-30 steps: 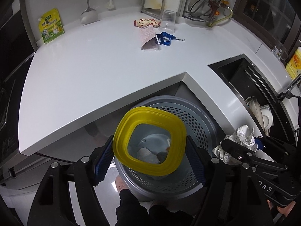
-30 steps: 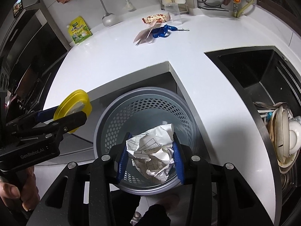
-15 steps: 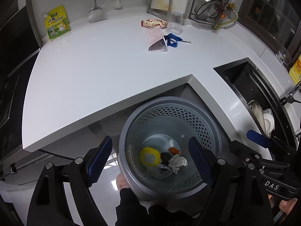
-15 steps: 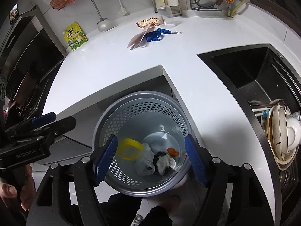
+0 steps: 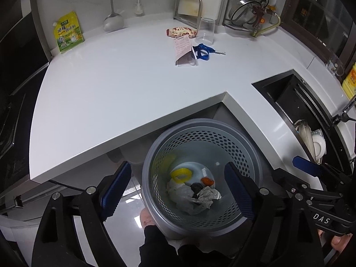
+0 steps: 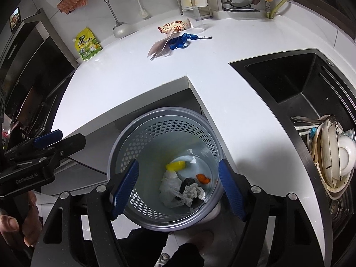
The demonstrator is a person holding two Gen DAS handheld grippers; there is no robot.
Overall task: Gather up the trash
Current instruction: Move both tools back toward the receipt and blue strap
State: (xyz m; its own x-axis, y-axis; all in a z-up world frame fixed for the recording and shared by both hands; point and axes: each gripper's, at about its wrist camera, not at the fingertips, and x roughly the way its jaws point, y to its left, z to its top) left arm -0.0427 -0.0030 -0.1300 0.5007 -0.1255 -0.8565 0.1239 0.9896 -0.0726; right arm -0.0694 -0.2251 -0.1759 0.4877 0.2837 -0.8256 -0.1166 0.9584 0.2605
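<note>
A grey perforated trash bin (image 5: 200,121) (image 6: 164,110) stands on the floor below the counter's inner corner. At its bottom lie a yellow lid (image 5: 181,174) (image 6: 175,165), crumpled paper (image 5: 209,197) (image 6: 193,192), a white plastic scrap (image 5: 180,193) and an orange bit (image 5: 207,180). My left gripper (image 5: 178,189) hangs over the bin, its jaws opening with nothing between them. My right gripper (image 6: 178,185) is also above the bin, open and holding nothing. Each gripper shows at the edge of the other's view.
On the white counter (image 5: 115,84) at the back lie a snack wrapper (image 5: 181,32), a paper slip (image 5: 183,47), a blue strap (image 5: 203,51) and a clear glass (image 5: 205,31). A green pouch (image 5: 67,32) leans at the left wall. A dark sink (image 6: 289,84) with dishes is right.
The left gripper let go of the yellow lid and the right let go of the crumpled paper. Both fell into the bin, and both pairs of jaws spread wide.
</note>
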